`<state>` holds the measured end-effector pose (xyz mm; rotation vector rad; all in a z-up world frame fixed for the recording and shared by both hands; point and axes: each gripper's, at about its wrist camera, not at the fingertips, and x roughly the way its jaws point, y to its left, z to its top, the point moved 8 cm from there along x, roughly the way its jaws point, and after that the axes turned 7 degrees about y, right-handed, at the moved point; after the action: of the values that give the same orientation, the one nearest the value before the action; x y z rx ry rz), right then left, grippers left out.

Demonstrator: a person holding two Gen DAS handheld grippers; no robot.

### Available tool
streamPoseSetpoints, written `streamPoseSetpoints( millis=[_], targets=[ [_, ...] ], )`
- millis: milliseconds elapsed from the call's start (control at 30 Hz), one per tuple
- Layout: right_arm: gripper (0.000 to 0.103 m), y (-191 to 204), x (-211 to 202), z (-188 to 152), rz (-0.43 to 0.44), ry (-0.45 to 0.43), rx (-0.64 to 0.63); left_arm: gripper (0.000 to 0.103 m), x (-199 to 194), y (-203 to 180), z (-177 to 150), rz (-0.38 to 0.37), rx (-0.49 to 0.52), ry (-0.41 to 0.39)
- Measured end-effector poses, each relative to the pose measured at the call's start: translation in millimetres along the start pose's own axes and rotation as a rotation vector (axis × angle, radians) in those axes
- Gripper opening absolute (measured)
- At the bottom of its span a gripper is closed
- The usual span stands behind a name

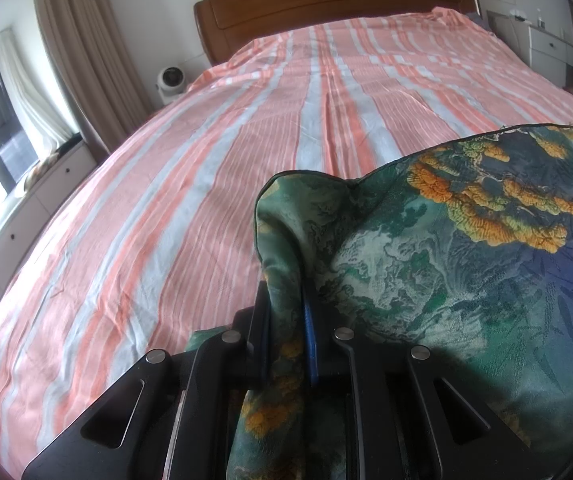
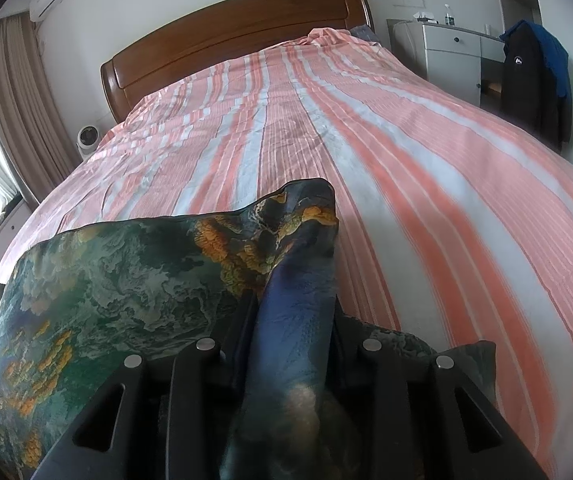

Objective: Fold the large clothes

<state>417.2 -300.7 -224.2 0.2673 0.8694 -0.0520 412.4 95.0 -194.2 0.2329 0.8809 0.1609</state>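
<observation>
A large garment [image 1: 446, 260] of thin cloth, printed in green, blue and orange, is held up over the near end of the bed. My left gripper [image 1: 286, 296] is shut on a folded edge of it, and the cloth billows away to the right. In the right wrist view the same garment [image 2: 106, 280] spreads out to the left. My right gripper [image 2: 294, 300] holds a thick blue bunch of it, which fills the gap between the jaws. The cloth hides the fingertips of both grippers.
The bed [image 1: 166, 200] wears a pink and grey striped sheet, with a wooden headboard [image 1: 326, 0] at the far end. A small white fan [image 1: 170, 80] stands at its left. White drawers [image 2: 452, 52] and a hanging dark jacket [image 2: 530, 80] are on the right.
</observation>
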Motion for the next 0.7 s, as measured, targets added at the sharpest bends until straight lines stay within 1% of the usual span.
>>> streamPoseSetpoints(
  millis=[67,133,167,233,300,333,367,400,433,500,533,567,633,667,700],
  targets=[
    [0.032,0.3,0.7,0.5,0.001,0.000,0.003,0.014,-0.3,0.0,0.1,0.003,0.001,-0.001],
    [0.033,-0.5,0.6,0.3,0.001,0.000,0.003,0.017,-1.5,0.5,0.0,0.011,0.002,-0.005],
    [0.034,-0.6,1.1,0.7,0.002,0.001,0.007,0.020,-2.4,1.1,-0.1,0.018,0.000,-0.006],
    [0.039,-3.1,1.5,1.2,0.006,0.003,0.016,0.031,-4.2,2.9,1.3,0.036,-0.004,-0.005],
    [0.043,-5.9,2.6,2.4,0.022,0.014,0.030,0.055,-7.7,9.3,3.0,0.059,-0.021,0.003],
    [0.048,-8.5,2.8,3.5,0.036,0.020,0.047,0.062,-9.2,13.0,3.5,0.064,-0.033,0.011],
    [0.051,-11.1,2.2,4.2,0.045,0.023,0.063,0.078,-11.6,19.0,4.1,0.067,-0.053,0.023],
    [0.060,-14.8,0.8,5.3,0.058,0.024,0.086,0.090,-15.6,26.5,5.4,0.064,-0.078,0.039],
    [0.071,-19.4,-2.0,6.8,0.076,0.022,0.116,0.093,-20.8,32.5,7.1,0.053,-0.096,0.049],
    [0.082,-27.5,-11.9,10.3,0.114,0.006,0.163,0.093,-39.1,43.7,11.1,0.039,-0.125,0.049],
    [0.086,-32.6,-20.4,12.9,0.119,-0.011,0.188,0.093,-51.4,47.0,13.3,0.032,-0.139,0.033],
    [0.087,-41.0,-35.8,17.0,0.118,-0.047,0.231,0.093,-67.8,47.4,17.4,0.012,-0.147,0.005],
    [0.091,-51.5,-63.6,21.9,0.114,-0.106,0.283,0.097,-102.1,35.3,27.8,-0.051,-0.138,-0.059],
    [0.091,-54.7,-75.5,22.6,0.097,-0.125,0.289,0.098,-123.1,15.8,36.3,-0.105,-0.106,-0.090],
    [0.091,-56.3,-90.0,22.3,0.076,-0.146,0.281,0.099,-134.2,-0.7,41.0,-0.143,-0.075,-0.100]
  ],
)
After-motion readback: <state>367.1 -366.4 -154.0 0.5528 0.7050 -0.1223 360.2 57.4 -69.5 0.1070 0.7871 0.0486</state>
